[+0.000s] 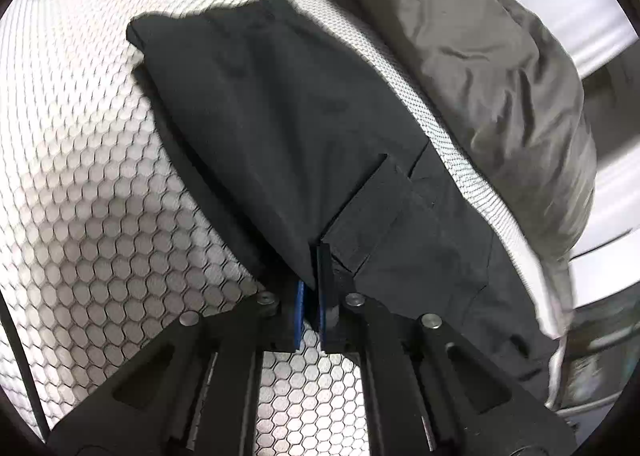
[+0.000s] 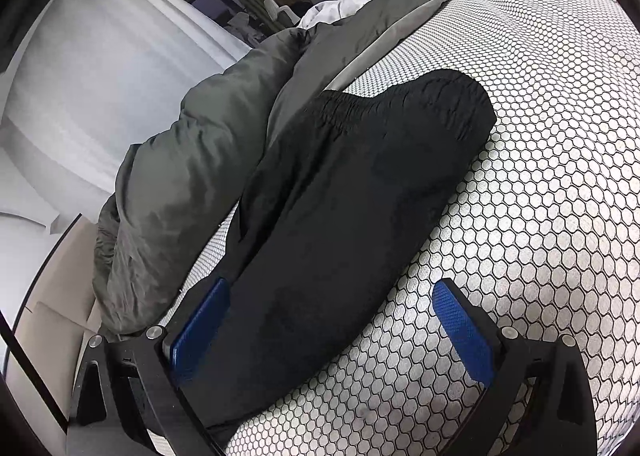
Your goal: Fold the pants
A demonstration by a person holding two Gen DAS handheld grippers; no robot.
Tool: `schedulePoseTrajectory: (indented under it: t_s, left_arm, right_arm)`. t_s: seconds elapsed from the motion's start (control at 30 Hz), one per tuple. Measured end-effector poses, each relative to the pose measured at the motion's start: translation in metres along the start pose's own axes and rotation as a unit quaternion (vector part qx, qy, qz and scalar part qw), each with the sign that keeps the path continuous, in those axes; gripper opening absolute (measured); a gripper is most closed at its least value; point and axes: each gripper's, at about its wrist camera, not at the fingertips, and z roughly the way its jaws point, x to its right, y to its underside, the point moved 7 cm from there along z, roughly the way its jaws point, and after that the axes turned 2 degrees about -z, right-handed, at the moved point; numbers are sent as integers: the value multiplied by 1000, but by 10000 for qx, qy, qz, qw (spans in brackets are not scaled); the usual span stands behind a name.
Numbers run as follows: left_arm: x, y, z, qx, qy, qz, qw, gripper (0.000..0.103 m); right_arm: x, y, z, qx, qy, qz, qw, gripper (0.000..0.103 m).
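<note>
The black pants (image 1: 288, 144) lie folded on a white mattress with a honeycomb pattern (image 1: 88, 184). My left gripper (image 1: 314, 256) is shut on the near edge of the pants, with a pocket flap (image 1: 368, 212) just right of the blue pads. In the right wrist view the pants (image 2: 340, 216) stretch away, their elastic waistband (image 2: 348, 106) at the far end. My right gripper (image 2: 332, 304) is open, its blue pads (image 2: 464, 332) wide apart astride the near end of the pants, the left pad against the fabric.
A rumpled grey-green duvet (image 1: 500, 76) lies along the mattress edge beside the pants; it also shows in the right wrist view (image 2: 180, 184). White wall panels (image 2: 80, 76) and a light floor (image 2: 48, 320) lie beyond the bed's edge.
</note>
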Motion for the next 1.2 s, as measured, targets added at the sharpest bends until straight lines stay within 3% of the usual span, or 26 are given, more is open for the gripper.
schedulePoseTrajectory:
  t_s: [0.07,0.13,0.17,0.2,0.3,0.43,0.47,0.53,0.73,1.07,1.2]
  left_arm:
    - [0,-1,-10,-51,49,10,10000,12]
    - [0,1,-18,-46,194,-28,9998,33]
    - [0,4,-20,-86,322,-33,9994,49]
    - [0,6,-21,-121,378,-5,9992,53]
    - [6,6,-7,-202,330,124,9992,54]
    - [7,-2,4,-72,519,-150,9985,53]
    - [7,-3,6,-5,520,-160,9985,52]
    - [11,-6,14,150,374,-103,9991,30]
    - [18,-5,13,562,185,172,9981,12]
    - [-5,1,-30,751,392,-118,9963,6]
    - [-25,-11,-50,1044,128,-64,9944,0]
  right_arm:
    - [1,0,-2,7,-8,35,10000,103]
    - [4,-2,-6,60,-29,124,9999,103]
    - [6,-3,-7,89,-35,164,9998,103]
    - [8,-4,-8,111,-52,211,9997,103]
    - [12,-5,-8,89,-146,373,9992,103]
    - [11,-4,-1,15,-47,347,9994,103]
    - [10,-3,0,-10,-34,329,9995,103]
    - [8,-3,3,-61,12,266,9996,103]
    - [9,-1,13,-285,126,101,9995,102]
    - [3,2,22,-560,144,-317,9978,102]
    - [8,-1,20,-594,4,-208,9980,102]
